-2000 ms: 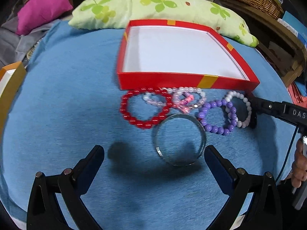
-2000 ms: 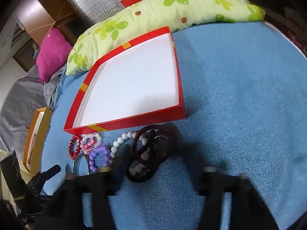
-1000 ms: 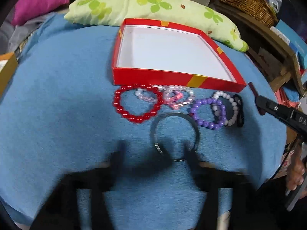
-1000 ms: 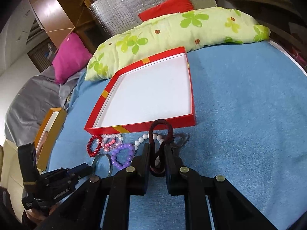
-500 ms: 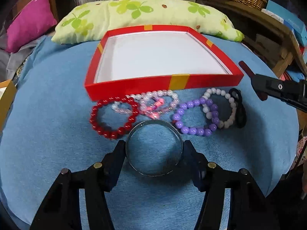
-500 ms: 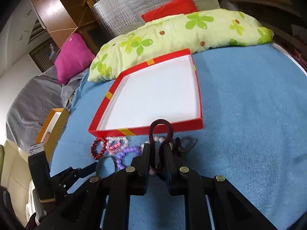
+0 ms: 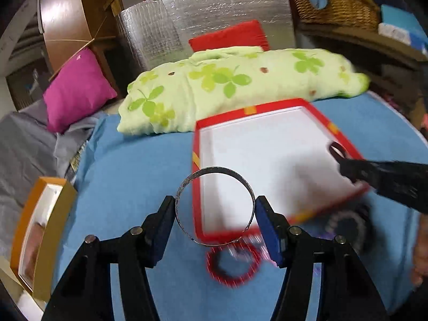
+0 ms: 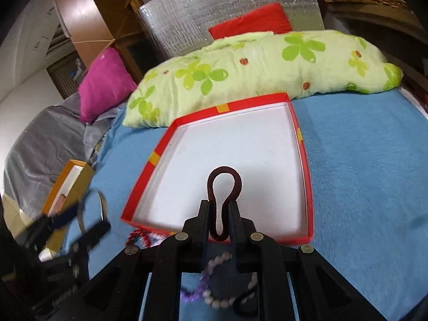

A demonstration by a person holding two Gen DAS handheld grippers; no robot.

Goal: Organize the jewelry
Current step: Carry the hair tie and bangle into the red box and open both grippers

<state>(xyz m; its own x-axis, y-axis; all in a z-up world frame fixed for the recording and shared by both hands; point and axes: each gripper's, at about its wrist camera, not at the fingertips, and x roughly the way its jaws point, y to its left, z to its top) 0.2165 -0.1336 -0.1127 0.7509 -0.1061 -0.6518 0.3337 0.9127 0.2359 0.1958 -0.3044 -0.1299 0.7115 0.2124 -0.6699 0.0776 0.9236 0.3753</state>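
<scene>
A thin silver bangle (image 7: pixel 214 169) hangs in the air with my left gripper (image 7: pixel 215 211) shut on it, over the near left corner of the red box (image 7: pixel 196 144). The box is shallow with a white floor and holds nothing. My right gripper (image 8: pixel 220 208) is shut on a dark maroon hair tie (image 8: pixel 226 169), whose loop stands above the box's front rim (image 8: pixel 305 160). On the blue cloth before the box lie a red bead bracelet (image 7: pixel 230 282), a purple one (image 8: pixel 198 290) and a white one (image 8: pixel 222 302). The left wrist view shows the right gripper (image 7: pixel 345 160) at the box's right side.
A green flowered pillow (image 8: pixel 254 61) lies behind the box, a pink cushion (image 7: pixel 77 88) and grey cloth to its left. An orange box (image 7: pixel 40 214) sits at the cloth's left edge. A silver foil panel (image 7: pixel 203 18) and a wicker basket (image 7: pixel 334 2) stand behind.
My left gripper closed on the silver bangle and lifted it off the cloth toward the box. My right gripper carried the hair tie forward over the box's front rim.
</scene>
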